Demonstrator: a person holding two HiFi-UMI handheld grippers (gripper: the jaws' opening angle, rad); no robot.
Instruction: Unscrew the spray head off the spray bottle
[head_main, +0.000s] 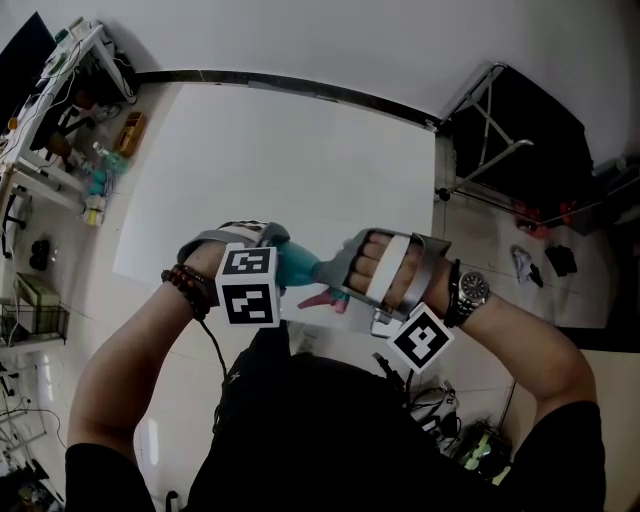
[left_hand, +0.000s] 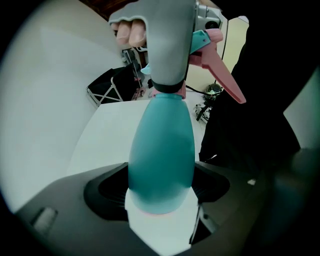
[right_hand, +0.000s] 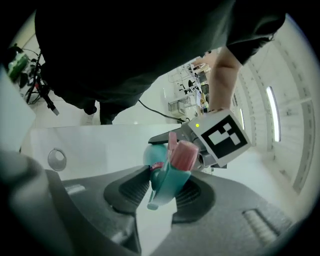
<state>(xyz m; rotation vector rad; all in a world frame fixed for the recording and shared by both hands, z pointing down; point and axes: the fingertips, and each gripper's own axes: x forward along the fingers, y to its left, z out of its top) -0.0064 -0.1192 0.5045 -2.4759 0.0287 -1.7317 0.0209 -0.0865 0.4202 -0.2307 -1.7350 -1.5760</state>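
Now the left claw (left_hand: 161, 187) pinches the wide base of the teal spray bottle (left_hand: 162, 145), whose neck points away from it toward the right claw (right_hand: 164, 189). That claw is clamped on the teal-and-pink spray head (right_hand: 172, 172). A white surface (head_main: 280, 170) spreads beyond both claws.

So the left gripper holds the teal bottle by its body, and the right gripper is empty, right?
Not quite: the right gripper clamps the spray head, as the right gripper view shows. The left gripper does hold the teal bottle by its body.
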